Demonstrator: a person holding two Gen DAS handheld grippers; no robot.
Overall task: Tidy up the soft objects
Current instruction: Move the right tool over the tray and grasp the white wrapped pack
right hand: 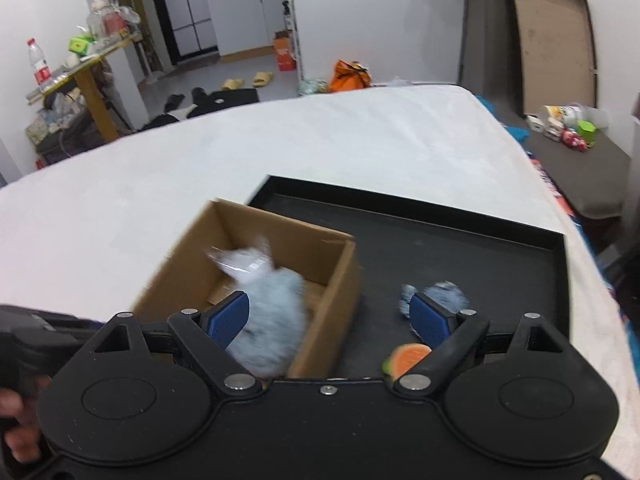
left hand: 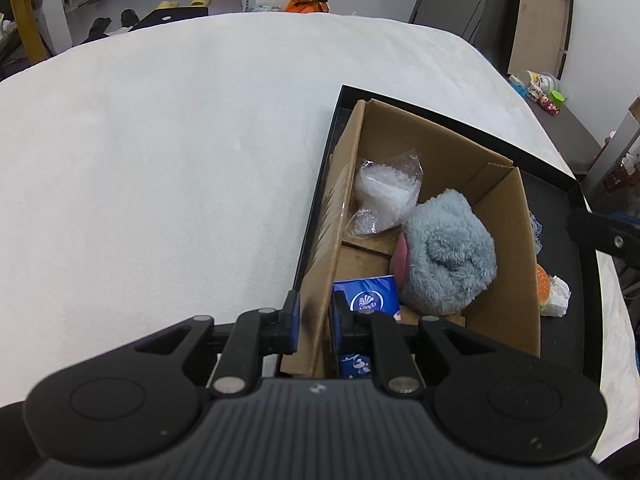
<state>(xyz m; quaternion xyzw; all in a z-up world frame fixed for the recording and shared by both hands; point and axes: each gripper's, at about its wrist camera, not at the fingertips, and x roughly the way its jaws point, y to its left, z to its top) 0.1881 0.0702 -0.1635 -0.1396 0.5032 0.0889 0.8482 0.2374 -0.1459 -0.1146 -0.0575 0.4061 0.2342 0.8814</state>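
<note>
Cardboard sits pinched between the nearly closed jaws of the left gripper (left hand: pixel 314 322), which clamps the near-left wall of the cardboard box (left hand: pixel 500 236) and steadies it. Just inside lie a blue tissue pack (left hand: pixel 366 294), a fluffy grey-blue plush (left hand: pixel 450 254) and a clear plastic bag (left hand: pixel 386 192) — three soft things already sorted. The right gripper (right hand: pixel 334 320) hangs above the box's right wall with its jaws spread wide and nothing between them; the plush looks freshly dropped. Two items wait outside on the black tray (right hand: pixel 460 236): a burger-shaped toy (right hand: pixel 408 358) just beside the box and a grey furry piece (right hand: pixel 444 294) a little farther on. The next move probably calls for swinging right and down onto one of them. Room is ample there, bounded only by the tray's low rim; beyond spreads the white bedcover (left hand: pixel 160 140).
</note>
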